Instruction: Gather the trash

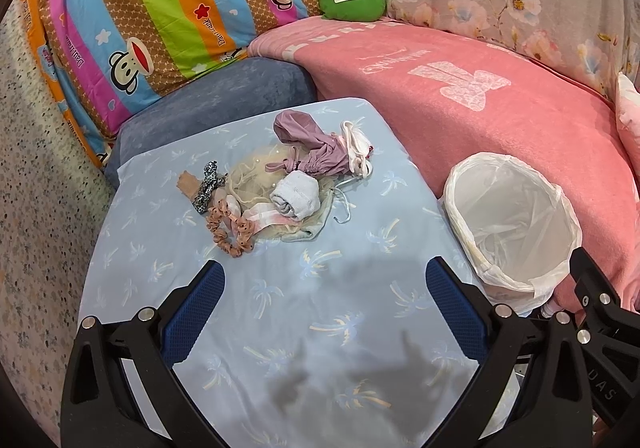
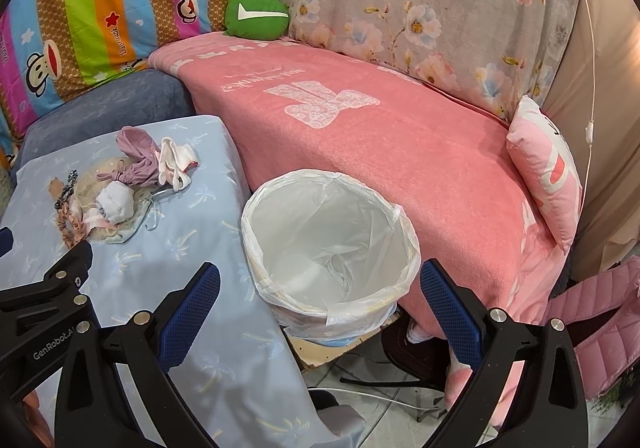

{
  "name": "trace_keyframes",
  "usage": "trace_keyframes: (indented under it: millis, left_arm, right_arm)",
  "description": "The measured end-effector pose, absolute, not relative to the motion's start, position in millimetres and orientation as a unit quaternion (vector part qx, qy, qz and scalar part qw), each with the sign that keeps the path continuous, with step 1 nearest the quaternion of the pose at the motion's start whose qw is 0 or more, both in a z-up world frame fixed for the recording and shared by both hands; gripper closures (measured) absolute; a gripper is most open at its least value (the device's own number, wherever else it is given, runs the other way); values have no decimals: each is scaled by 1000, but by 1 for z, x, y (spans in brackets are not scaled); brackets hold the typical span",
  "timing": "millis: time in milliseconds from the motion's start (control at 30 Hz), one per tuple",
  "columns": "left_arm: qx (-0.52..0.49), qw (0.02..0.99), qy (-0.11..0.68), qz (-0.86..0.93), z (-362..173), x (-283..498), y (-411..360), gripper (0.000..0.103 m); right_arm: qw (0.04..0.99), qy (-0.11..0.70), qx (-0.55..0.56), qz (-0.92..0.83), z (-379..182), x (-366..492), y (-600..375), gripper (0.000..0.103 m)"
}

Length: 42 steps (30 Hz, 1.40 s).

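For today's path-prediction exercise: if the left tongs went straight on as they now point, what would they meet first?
Probably the blue cloth-covered table just ahead of the open left tongs, then the pile of fabric scraps. Depth is unclear.

A pale blue cloth printed with palm trees (image 1: 320,308) is covering the tabletop. A mauve fabric pouch (image 1: 308,143), a white rolled sock (image 1: 296,195) and a peach scrunchie (image 1: 228,232) are showing at its twelve o'clock end. At three o'clock, a clear-white liner is wrapping the bin (image 2: 332,248); a pink blanket (image 2: 400,151) is showing white lettering.
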<state>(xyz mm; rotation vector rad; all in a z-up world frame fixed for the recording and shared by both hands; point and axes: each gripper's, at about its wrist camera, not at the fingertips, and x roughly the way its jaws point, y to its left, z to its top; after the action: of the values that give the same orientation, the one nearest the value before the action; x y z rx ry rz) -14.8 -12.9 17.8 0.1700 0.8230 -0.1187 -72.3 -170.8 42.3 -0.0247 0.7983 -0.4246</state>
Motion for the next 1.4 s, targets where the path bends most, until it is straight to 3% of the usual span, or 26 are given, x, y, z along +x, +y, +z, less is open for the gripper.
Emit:
trace_keyframes:
  millis: [933, 1400]
  left_arm:
    - [77, 909, 404, -62, 17, -17, -13, 7]
    - [57, 905, 416, -69, -8, 13, 18, 7]
  right_arm:
    - [899, 386, -15, -206, 44, -71, -171, 6]
    - [906, 375, 8, -196, 35, -53, -155, 7]
